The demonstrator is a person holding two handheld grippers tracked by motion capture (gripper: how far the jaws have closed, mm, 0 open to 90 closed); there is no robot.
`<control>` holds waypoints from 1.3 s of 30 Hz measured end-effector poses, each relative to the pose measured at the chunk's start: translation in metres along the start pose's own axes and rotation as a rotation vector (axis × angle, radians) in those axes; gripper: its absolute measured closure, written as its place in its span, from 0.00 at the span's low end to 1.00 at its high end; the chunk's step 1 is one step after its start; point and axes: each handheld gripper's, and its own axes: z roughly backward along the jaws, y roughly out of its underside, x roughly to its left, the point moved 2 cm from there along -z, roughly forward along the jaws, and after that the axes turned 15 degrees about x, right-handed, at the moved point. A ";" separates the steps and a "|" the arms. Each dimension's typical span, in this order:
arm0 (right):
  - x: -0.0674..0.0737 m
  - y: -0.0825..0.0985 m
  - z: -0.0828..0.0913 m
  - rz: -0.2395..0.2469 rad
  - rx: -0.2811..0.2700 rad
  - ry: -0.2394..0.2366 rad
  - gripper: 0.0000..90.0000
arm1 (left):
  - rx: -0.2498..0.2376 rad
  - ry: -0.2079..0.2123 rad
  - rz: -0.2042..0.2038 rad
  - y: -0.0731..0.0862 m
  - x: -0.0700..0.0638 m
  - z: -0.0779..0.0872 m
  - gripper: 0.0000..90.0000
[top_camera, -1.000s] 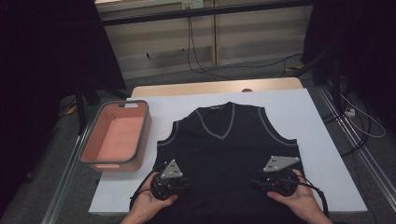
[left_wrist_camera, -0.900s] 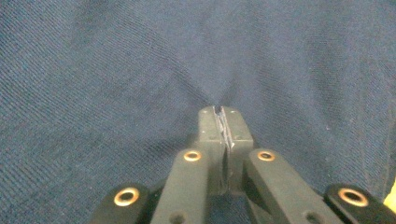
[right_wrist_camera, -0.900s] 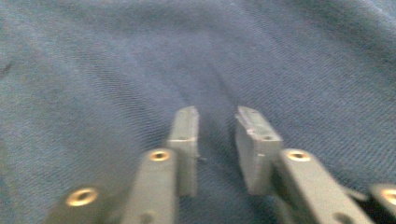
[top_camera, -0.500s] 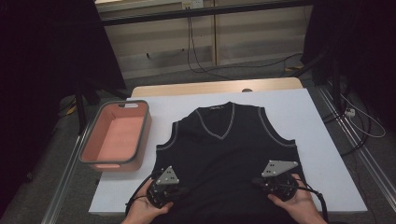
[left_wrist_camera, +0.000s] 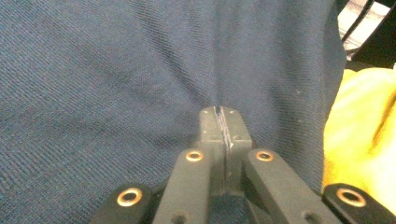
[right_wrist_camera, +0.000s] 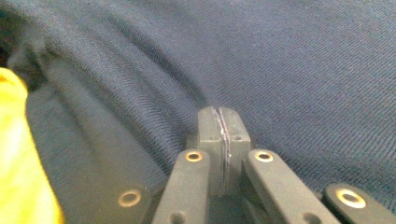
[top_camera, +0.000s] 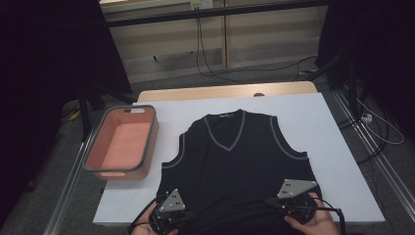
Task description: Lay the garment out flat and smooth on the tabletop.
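Note:
A dark sleeveless V-neck vest (top_camera: 240,161) with pale trim lies flat on the white table cover (top_camera: 333,127), neck pointing away. My left gripper (top_camera: 172,209) sits at the vest's lower left hem and my right gripper (top_camera: 293,198) at its lower right hem, both near the table's front edge. In the left gripper view the jaws (left_wrist_camera: 219,112) are pressed together, and creases in the vest cloth (left_wrist_camera: 116,70) run into their tip. The right gripper view shows the same: jaws (right_wrist_camera: 219,112) shut, with folds of the vest (right_wrist_camera: 303,60) gathered at them.
A pink basket (top_camera: 98,147) with a grey rim stands left of the vest, partly off the cover. A yellow surface (left_wrist_camera: 364,126) lies beside the vest's edge, also in the right gripper view (right_wrist_camera: 18,140). Cables lie on the floor beyond the table.
Both hands have drawn back toward the table's near edge, and the vest's lower hem has come with them.

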 end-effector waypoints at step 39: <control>-0.038 0.001 -0.001 -0.103 -0.011 0.001 0.97 | -0.019 -0.145 0.131 0.024 0.036 0.016 1.00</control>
